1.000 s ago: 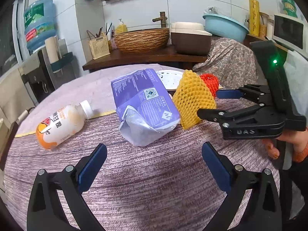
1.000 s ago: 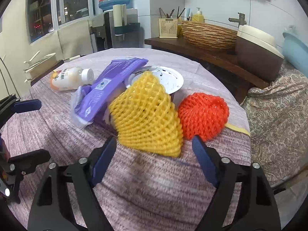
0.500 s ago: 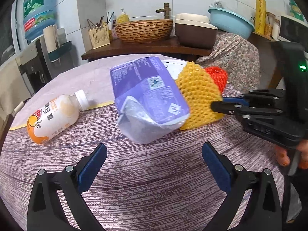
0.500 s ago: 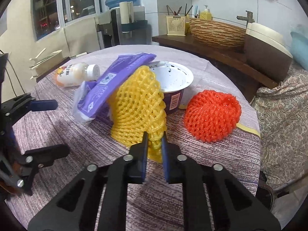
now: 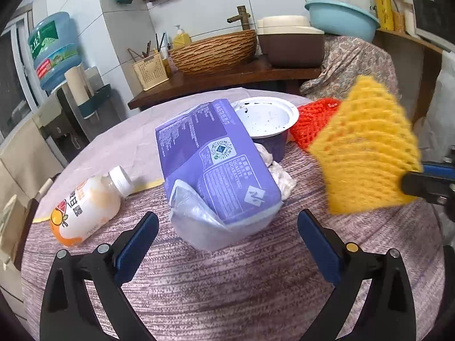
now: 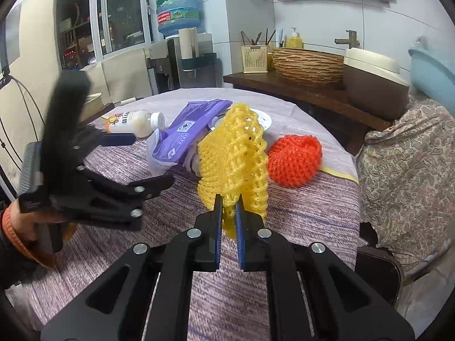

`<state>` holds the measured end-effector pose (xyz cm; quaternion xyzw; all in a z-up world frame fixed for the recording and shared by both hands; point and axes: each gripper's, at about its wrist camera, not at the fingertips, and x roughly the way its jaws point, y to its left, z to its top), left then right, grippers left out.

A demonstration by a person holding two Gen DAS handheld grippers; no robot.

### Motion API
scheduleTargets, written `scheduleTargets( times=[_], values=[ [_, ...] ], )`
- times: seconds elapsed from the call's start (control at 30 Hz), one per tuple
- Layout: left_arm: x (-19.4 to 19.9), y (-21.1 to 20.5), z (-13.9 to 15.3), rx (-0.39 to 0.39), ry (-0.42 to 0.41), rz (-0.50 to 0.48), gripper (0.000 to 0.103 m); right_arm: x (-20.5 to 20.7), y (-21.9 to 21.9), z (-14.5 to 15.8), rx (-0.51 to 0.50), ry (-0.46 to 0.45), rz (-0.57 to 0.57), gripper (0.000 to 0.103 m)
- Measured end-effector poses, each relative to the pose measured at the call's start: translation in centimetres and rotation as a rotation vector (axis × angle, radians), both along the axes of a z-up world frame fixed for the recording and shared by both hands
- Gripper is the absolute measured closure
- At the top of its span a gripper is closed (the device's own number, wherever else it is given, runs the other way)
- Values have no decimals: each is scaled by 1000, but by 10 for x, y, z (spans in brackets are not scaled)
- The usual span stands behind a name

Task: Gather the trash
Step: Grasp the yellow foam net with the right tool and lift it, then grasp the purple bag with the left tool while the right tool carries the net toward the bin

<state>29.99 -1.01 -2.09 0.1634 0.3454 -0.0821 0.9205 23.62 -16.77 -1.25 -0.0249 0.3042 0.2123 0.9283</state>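
Yellow foam netting point(image 6: 233, 156) is hanging pinched at its lower corner between the pressed-together blue pads of your right gripper point(image 6: 228, 221), lifted off the striped tablecloth point(image 6: 170, 255). Take the purple wrapper bag point(image 5: 219, 170) as your landmark: the yellow net is sitting to its right and raised above the cloth, with the red foam net point(image 6: 294, 160) lying on the table behind the yellow one. Your left gripper point(image 5: 227, 244) is hovering just in front of the purple bag, its fingers spread wide and gripping nothing. Left of the bag, an orange-and-white drink bottle point(image 5: 88, 207) is lying on its side, cap pointing toward the bag. Behind the bag, a white-rimmed cup point(image 5: 267, 119) is standing upright, touching or nearly touching the bag's far edge, and crumpled white tissue point(image 5: 280, 176) is resting against the bag's right side.
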Motion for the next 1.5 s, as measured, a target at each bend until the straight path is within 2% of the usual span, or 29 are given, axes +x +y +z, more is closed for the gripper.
scheduleTargets(
  times=[0.07, 0.17, 0.23, 0.3, 0.53, 0.67, 0.9, 1.0, 1.27, 1.5],
  values=[
    [4, -3, -3, 30, -15, 23, 8, -7, -4, 1, 9, -2, -4, 94],
    [9, -5, -6, 32, 0, 34, 8, -17, -9, 2, 25, -4, -3, 94],
    [14, -7, -8, 38, 9, 43, 12, -20, -10, 1, 28, -4, -3, 94],
    [16, -7, -9, 37, 13, 50, 26, -23, -11, 0, 34, -1, -4, 94],
    [8, 9, -5, -58, 11, 65, 45, -34, -7, -3, 17, -14, -12, 94],
    [1, 19, 2, -128, 24, 70, 62, -40, -6, -4, 6, -25, -19, 94],
    [-21, 35, 15, -190, 0, 78, 72, -51, 0, -4, -3, -36, -9, 94],
    [-33, 49, 21, -249, -1, 91, 77, -55, 4, -4, 3, -38, 1, 94],
    [-78, 76, 32, -367, -36, 126, 78, -73, 15, -8, 2, -47, 25, 94],
    [-114, 87, 37, -440, -57, 136, 79, -90, 16, -10, 22, -50, 31, 94]
  ],
)
